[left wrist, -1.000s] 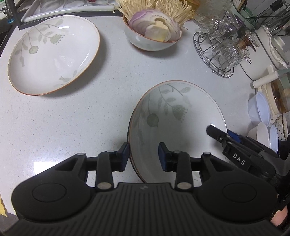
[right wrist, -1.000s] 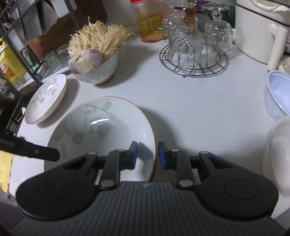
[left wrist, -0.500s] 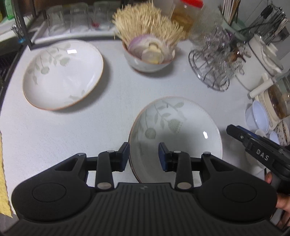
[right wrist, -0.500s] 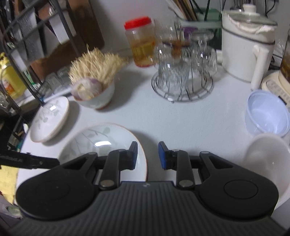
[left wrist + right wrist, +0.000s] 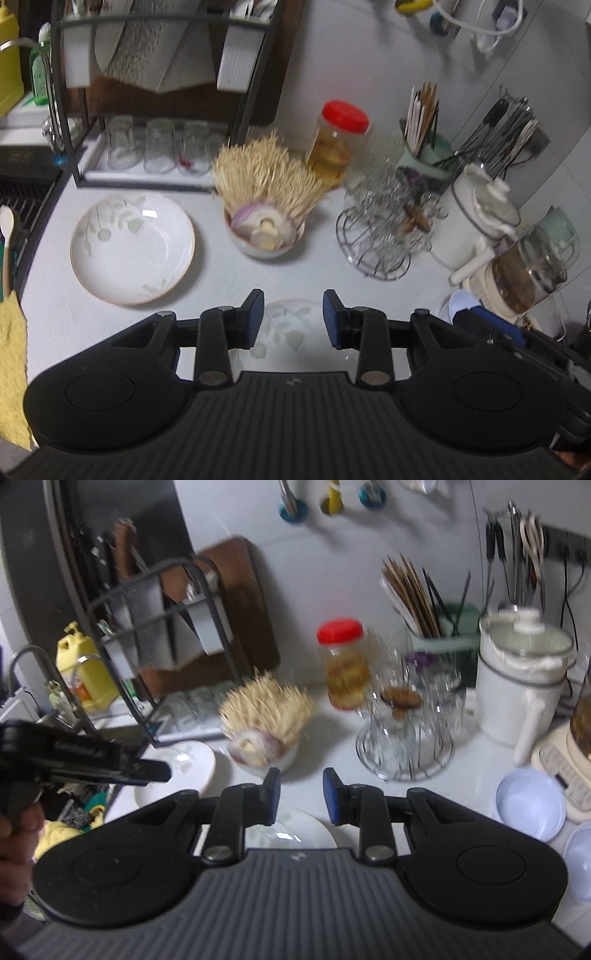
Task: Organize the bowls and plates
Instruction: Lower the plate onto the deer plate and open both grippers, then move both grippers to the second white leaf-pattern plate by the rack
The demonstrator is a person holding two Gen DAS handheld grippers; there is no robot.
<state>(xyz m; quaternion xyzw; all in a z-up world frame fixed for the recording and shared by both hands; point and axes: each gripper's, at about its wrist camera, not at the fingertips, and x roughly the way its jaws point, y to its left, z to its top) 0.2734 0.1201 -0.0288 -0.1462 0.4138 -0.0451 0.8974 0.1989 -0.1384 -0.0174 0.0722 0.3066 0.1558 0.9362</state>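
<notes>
Two leaf-patterned plates lie on the white counter. The near plate (image 5: 291, 325) shows far below, between the fingers of my left gripper (image 5: 293, 306), which is open and holds nothing. The second plate (image 5: 133, 249) lies to the left, in front of the rack. Behind them stands a bowl (image 5: 264, 236) of onion and enoki mushrooms. In the right wrist view my right gripper (image 5: 300, 790) hangs open and empty above the near plate (image 5: 295, 830). The second plate (image 5: 192, 760) and the bowl (image 5: 266, 753) lie beyond it. One of the left gripper's fingers (image 5: 140, 770) reaches in from the left.
A wire stand of glasses (image 5: 376, 240), a red-lidded jar (image 5: 338, 144), a white pot (image 5: 476, 221) and a blender (image 5: 524, 273) crowd the right. Plastic bowls (image 5: 530, 805) sit at front right. A black rack with glasses (image 5: 155, 147) stands at back left, a yellow cloth (image 5: 11, 369) at the left edge.
Both grippers have risen and tipped up, so the near plate sinks low in both views and the wall and rack come into sight. Neither jaw gap has changed; the plates stay put.
</notes>
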